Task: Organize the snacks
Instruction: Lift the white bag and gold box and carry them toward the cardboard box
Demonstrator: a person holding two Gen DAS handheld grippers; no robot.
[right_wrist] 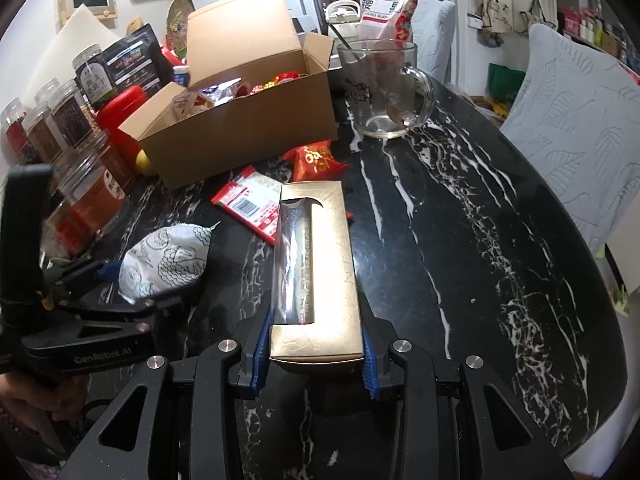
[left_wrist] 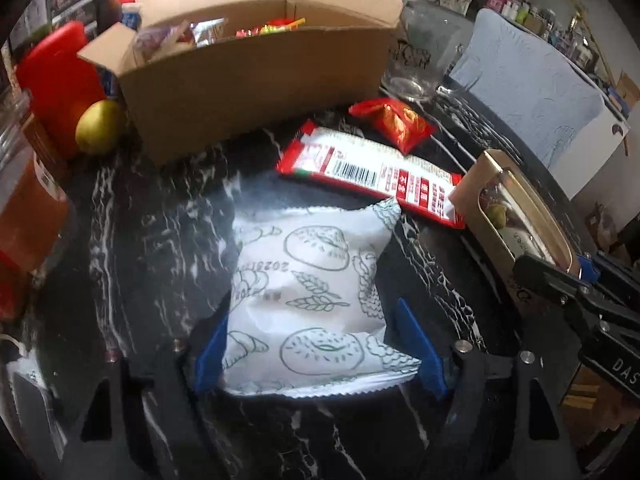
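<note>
Left wrist view: the left gripper [left_wrist: 316, 344] clamps a white snack pouch [left_wrist: 312, 280] lying on the black marble table [left_wrist: 152, 232], near an open cardboard box [left_wrist: 256, 72] of snacks; a red wrapper [left_wrist: 372, 168] lies between them. Right wrist view: the right gripper [right_wrist: 316, 356] grips a gold box [right_wrist: 316, 264] on the same table [right_wrist: 460, 220]; a glass mug [right_wrist: 384, 88], spice jars [right_wrist: 72, 128] and a cushioned chair [right_wrist: 572, 120] ring it.

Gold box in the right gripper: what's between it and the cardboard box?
Two packets on the table: the red-and-white barcode wrapper nearest the gold box, then a small red packet before the cardboard box. Right wrist view.
</note>
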